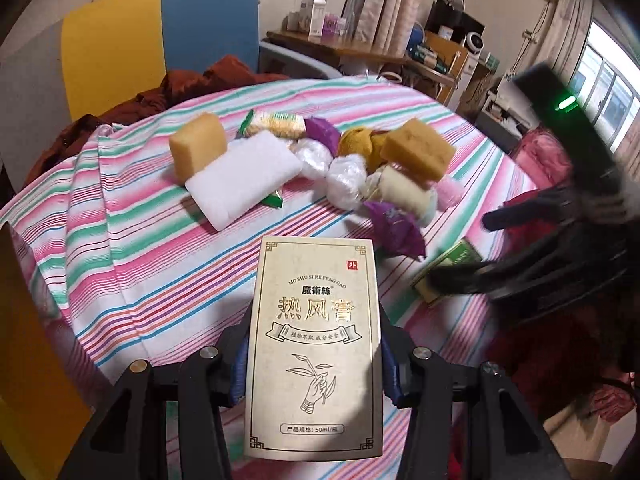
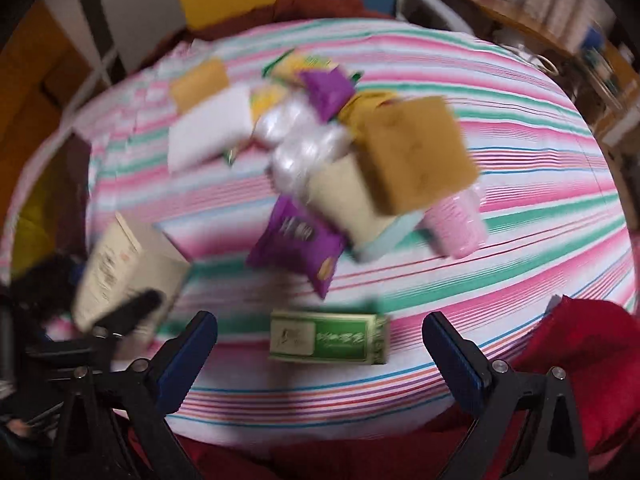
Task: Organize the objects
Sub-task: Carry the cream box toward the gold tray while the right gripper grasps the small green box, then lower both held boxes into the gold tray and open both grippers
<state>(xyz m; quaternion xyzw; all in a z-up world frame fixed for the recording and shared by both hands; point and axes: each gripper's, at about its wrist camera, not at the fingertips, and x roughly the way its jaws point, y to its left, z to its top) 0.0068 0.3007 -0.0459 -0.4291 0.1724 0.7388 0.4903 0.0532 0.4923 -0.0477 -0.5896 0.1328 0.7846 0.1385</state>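
Note:
My left gripper (image 1: 316, 354) is shut on a beige box with Chinese print (image 1: 314, 344) and holds it above the striped cloth; the box also shows at the left of the right wrist view (image 2: 120, 268). My right gripper (image 2: 320, 340) is open wide, just above a green box (image 2: 328, 338) lying on the cloth between its fingers. In the left wrist view the right gripper (image 1: 520, 248) is blurred over the green box (image 1: 448, 268). A pile of sponges, purple packets (image 2: 296, 244), plastic-wrapped balls and a white pad (image 1: 244, 176) lies in the middle.
The round table has a striped cloth (image 1: 140, 264). A brown garment (image 1: 168, 92) lies at the far edge before a yellow and blue chair (image 1: 160, 36). Red fabric (image 2: 580, 360) is at the near right. A cluttered desk (image 1: 360, 48) stands behind.

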